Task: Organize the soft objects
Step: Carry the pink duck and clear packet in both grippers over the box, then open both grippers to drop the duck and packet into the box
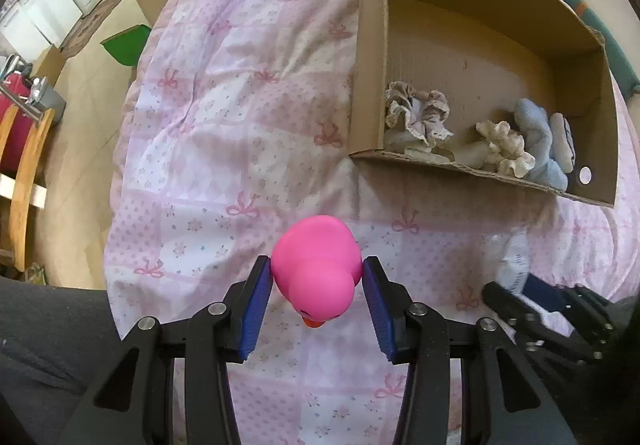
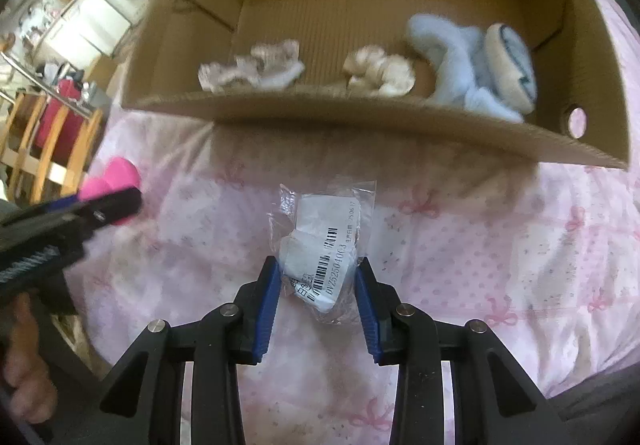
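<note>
The left gripper (image 1: 318,281) pinches a pink rubber duck (image 1: 316,265) between its blue pads, one pad pressed on each flank, with the duck's orange beak turned back toward the camera and its body above the pink bow-patterned bedspread (image 1: 224,93). The right gripper (image 2: 316,281) is closed in around a clear plastic packet (image 2: 324,245) that carries a white barcode label; both pads appear to touch the crinkled film, though the edges are soft enough that the firmness of the hold is hard to judge. No earlier view is on hand to compare. The packet lies on the bedspread just near of the open cardboard box (image 2: 360,113), which sits at the far right of the bed. Inside the box, along its near wall, sit a frilly beige scrunchie (image 1: 418,117) to the left, a cream ruffled scrunchie (image 1: 504,149) in the middle, and a pale blue plush toy (image 1: 544,141) to the right, the last two touching. In the right wrist view the left gripper with its duck shows at the left edge, well apart from the packet.
</note>
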Demonstrator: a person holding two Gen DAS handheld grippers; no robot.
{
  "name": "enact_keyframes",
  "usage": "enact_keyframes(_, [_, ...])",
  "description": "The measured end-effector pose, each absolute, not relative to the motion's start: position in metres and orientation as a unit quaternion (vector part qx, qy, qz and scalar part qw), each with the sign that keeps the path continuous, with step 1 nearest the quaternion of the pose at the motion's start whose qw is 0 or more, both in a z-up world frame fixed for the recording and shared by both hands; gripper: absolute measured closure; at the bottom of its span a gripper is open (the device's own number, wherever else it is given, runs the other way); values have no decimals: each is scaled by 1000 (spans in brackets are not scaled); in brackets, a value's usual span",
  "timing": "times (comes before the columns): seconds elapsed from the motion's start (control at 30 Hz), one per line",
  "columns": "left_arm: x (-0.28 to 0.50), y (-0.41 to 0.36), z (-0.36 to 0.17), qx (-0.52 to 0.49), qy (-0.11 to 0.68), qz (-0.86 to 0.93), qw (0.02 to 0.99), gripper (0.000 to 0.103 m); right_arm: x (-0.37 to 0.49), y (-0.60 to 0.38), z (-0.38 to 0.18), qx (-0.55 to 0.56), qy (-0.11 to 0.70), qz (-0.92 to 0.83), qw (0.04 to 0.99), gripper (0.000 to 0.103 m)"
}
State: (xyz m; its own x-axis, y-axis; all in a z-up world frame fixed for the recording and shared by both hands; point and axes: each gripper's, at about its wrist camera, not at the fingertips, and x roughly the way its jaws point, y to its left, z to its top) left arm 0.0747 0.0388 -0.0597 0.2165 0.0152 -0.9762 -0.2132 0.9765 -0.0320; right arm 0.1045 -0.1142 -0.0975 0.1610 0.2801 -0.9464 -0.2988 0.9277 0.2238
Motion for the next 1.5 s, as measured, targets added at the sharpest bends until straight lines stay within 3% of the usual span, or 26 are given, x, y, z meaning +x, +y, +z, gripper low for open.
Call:
enact_keyframes(0.43, [72, 41, -41, -89, 593, 81, 796, 61, 102, -158, -39, 51, 565, 220, 794, 64])
enact_keyframes(0.87, [108, 18, 43, -77, 489, 42, 868, 60, 131, -205, 44, 89, 457, 240, 852, 64])
enact_keyframes(1.2, [148, -13, 50, -37, 456, 12, 889, 61, 177, -204, 25, 124, 433, 237, 861, 64])
enact_keyframes(1.5, [179, -34, 14, -22, 491, -11, 871, 61, 194, -213, -15, 143, 462, 214, 849, 64])
